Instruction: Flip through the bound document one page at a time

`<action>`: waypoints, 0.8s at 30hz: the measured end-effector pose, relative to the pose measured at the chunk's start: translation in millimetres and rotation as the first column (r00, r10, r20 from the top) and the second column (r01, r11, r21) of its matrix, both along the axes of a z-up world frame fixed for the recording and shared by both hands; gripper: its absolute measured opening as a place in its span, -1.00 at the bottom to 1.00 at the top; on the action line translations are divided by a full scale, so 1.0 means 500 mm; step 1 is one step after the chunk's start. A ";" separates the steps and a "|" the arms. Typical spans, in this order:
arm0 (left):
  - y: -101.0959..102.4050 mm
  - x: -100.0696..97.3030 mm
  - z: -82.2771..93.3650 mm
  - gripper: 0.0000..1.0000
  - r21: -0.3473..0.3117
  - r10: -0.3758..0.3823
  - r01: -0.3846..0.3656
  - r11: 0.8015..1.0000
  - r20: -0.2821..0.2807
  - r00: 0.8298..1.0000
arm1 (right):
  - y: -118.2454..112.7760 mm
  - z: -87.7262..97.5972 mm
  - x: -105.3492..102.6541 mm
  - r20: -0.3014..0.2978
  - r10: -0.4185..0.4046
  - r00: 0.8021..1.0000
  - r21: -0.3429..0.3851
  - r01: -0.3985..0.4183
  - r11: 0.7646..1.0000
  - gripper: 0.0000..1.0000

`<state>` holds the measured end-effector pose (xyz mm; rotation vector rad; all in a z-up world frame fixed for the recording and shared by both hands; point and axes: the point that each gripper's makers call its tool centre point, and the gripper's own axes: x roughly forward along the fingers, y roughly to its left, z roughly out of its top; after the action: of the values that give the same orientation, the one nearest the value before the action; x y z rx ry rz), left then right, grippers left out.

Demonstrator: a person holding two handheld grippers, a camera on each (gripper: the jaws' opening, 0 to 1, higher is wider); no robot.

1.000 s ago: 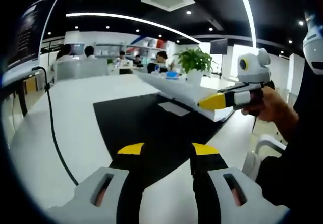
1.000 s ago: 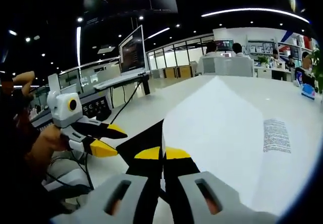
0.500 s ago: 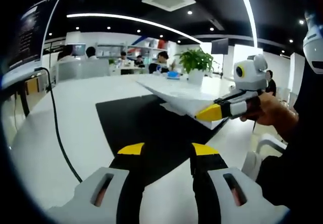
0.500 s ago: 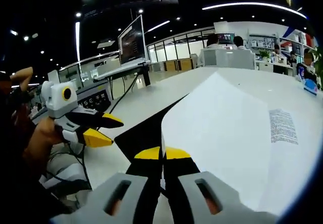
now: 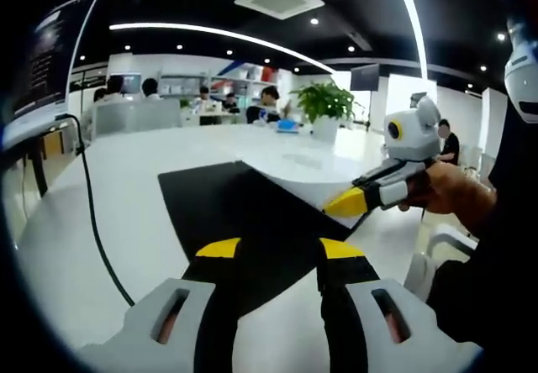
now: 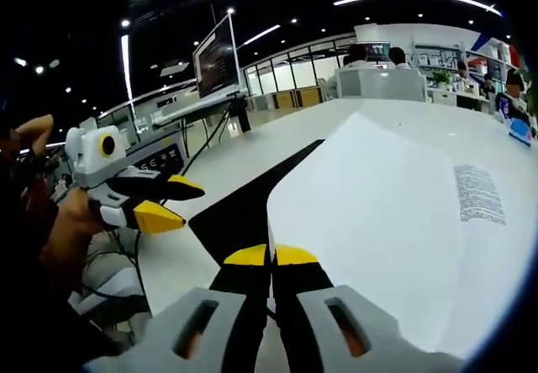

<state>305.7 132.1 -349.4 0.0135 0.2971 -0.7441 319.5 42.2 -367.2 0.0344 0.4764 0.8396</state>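
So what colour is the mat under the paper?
Black. The mat shows best in the left gripper view, lying on the white table.

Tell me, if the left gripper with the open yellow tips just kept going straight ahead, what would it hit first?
Probably the black mat on the white table: the left gripper points across it, jaws open. The page held by the right gripper lies off to the side. Depth is uncertain.
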 end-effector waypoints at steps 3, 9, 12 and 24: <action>0.003 -0.001 -0.004 -0.28 0.008 0.003 -0.003 1.000 -0.002 1.000 | 0.000 -0.002 -0.002 -0.006 -0.003 1.000 0.000 0.003 1.000 -0.95; 0.008 0.000 -0.010 -0.28 0.007 0.008 -0.008 1.000 -0.012 1.000 | 0.002 -0.007 -0.004 -0.015 -0.003 1.000 -0.006 0.003 1.000 -0.95; 0.006 0.003 -0.007 -0.28 0.004 0.005 -0.005 1.000 -0.009 1.000 | 0.002 -0.013 -0.003 -0.018 -0.006 1.000 -0.009 0.006 1.000 -0.95; -0.004 0.008 -0.009 -0.31 0.016 -0.009 0.009 1.000 -0.012 1.000 | 0.001 -0.047 -0.007 -0.054 -0.008 0.998 -0.049 0.005 0.999 -0.92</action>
<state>309.6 130.3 -353.7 0.0252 0.3147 -0.7508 316.0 42.9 -390.4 0.0142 0.5476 0.8218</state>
